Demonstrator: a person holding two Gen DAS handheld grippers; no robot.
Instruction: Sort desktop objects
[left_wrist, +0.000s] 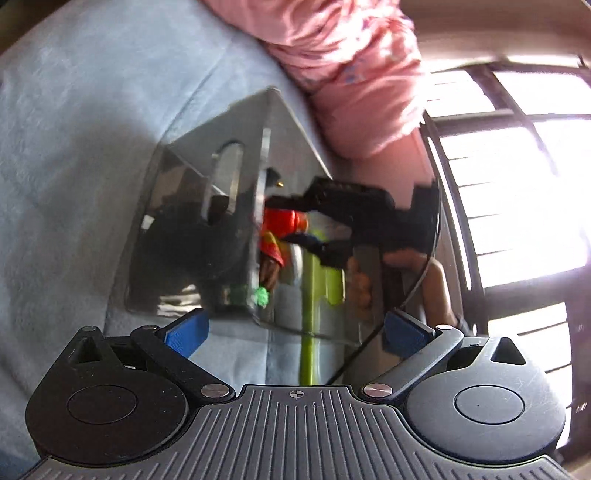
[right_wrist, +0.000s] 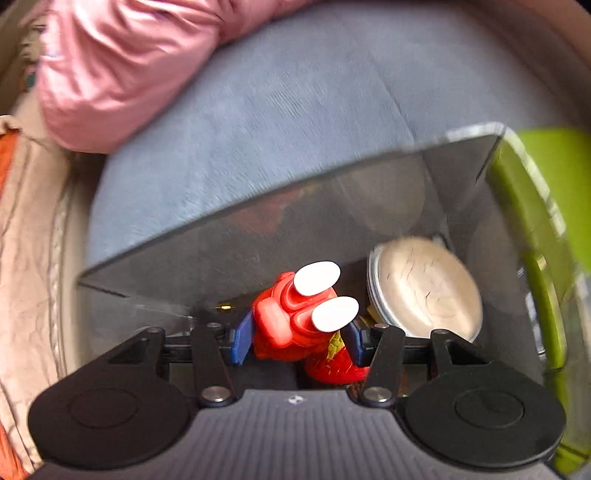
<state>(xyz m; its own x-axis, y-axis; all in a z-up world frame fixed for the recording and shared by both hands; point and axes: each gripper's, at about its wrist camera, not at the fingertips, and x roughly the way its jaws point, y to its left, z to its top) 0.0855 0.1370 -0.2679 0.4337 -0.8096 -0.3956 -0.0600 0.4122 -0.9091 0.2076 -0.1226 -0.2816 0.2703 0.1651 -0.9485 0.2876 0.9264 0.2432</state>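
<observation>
A smoked clear acrylic box (left_wrist: 207, 221) stands on a blue-grey cushion (left_wrist: 92, 147). My left gripper (left_wrist: 295, 332) is open and empty, just in front of the box's near corner. My right gripper (right_wrist: 297, 338) is shut on a red toy figure (right_wrist: 295, 317) with white soles, held inside the box (right_wrist: 207, 251). In the left wrist view the right gripper (left_wrist: 343, 218) reaches into the box from the right with the red figure (left_wrist: 280, 229). A round silver tin (right_wrist: 424, 288) lies in the box beside the figure.
A pink quilted garment (left_wrist: 343, 62) lies behind the box on the cushion; it also shows in the right wrist view (right_wrist: 110, 74). A lime-green object (right_wrist: 546, 229) sits at the box's right side. A bright window with bars (left_wrist: 517, 184) is at the right.
</observation>
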